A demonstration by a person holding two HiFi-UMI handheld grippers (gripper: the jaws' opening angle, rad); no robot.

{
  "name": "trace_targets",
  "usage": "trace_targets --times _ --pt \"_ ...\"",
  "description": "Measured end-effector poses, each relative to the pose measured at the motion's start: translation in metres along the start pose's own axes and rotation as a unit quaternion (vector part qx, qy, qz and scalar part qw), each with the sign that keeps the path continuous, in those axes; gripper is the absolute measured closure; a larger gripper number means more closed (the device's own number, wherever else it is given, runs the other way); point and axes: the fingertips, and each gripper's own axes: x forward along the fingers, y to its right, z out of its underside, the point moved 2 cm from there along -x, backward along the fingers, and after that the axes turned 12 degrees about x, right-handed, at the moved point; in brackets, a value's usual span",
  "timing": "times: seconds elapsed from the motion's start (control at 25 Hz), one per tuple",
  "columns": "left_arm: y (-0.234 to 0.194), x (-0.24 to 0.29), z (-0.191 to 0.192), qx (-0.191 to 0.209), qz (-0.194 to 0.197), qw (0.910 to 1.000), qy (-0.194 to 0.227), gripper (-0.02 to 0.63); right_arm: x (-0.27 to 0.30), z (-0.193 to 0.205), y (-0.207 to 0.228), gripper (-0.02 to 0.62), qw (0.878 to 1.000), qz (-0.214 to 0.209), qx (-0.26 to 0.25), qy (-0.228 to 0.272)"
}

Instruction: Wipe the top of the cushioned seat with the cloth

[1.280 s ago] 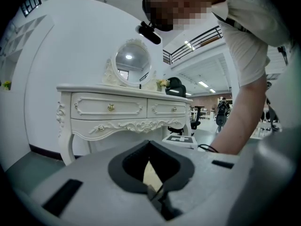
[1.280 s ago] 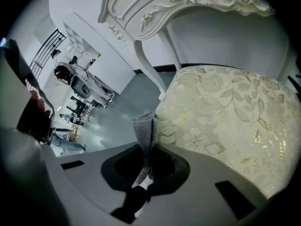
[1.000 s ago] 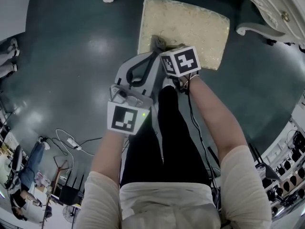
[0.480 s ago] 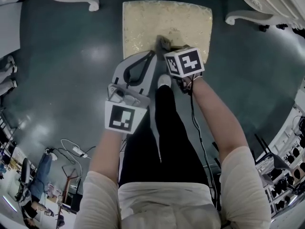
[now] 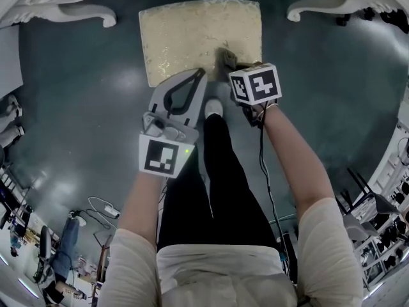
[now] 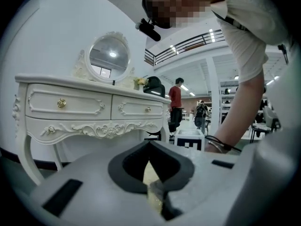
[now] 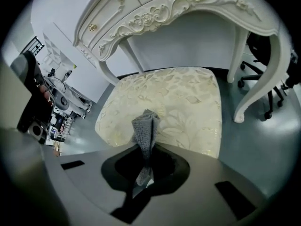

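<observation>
Right gripper (image 7: 143, 169): my jaws are pinched on a folded grey knitted cloth (image 7: 145, 128).
Cloth: its free end sticks out past my jaw tips, over the near part of the seat, right of its middle. I cannot tell whether it touches the fabric.
Left gripper (image 5: 199, 74): my jaws are pressed together with nothing between them. The tips sit at the seat's near edge, just left of the right gripper.
Seat: a square cream cushioned seat with a leaf pattern (image 5: 185, 34), lying ahead of both grippers and beyond my black-trousered leg (image 5: 217, 171).
Far side: a white carved dressing table with gold drawer knobs (image 6: 94, 108) stands past the seat, with an oval white-framed mirror (image 6: 109, 58) on top.
Floor: glossy dark teal floor (image 5: 77, 114) all around the seat.
</observation>
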Motion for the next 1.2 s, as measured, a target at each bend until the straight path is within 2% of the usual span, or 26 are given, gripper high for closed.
trace_targets --times 0.4,0.84,1.04,1.2 --pt "0.024 0.026 -0.001 -0.001 0.029 0.9996 0.001 0.603 -0.025 0.01 0.048 0.565 0.999 0.032 0.02 0.01" --pt "0.044 0.048 -0.012 0.002 0.051 0.9987 0.002 0.603 -0.047 0.022 0.109 0.565 0.994 0.101 0.035 0.003" --pt "0.039 0.048 -0.025 0.005 0.047 0.9988 0.009 0.603 -0.065 0.014 0.102 0.565 0.994 0.104 0.025 0.022" --pt "0.028 0.045 -0.043 0.013 0.037 0.9991 0.015 0.603 -0.092 -0.009 0.066 0.565 0.994 0.076 -0.007 0.073"
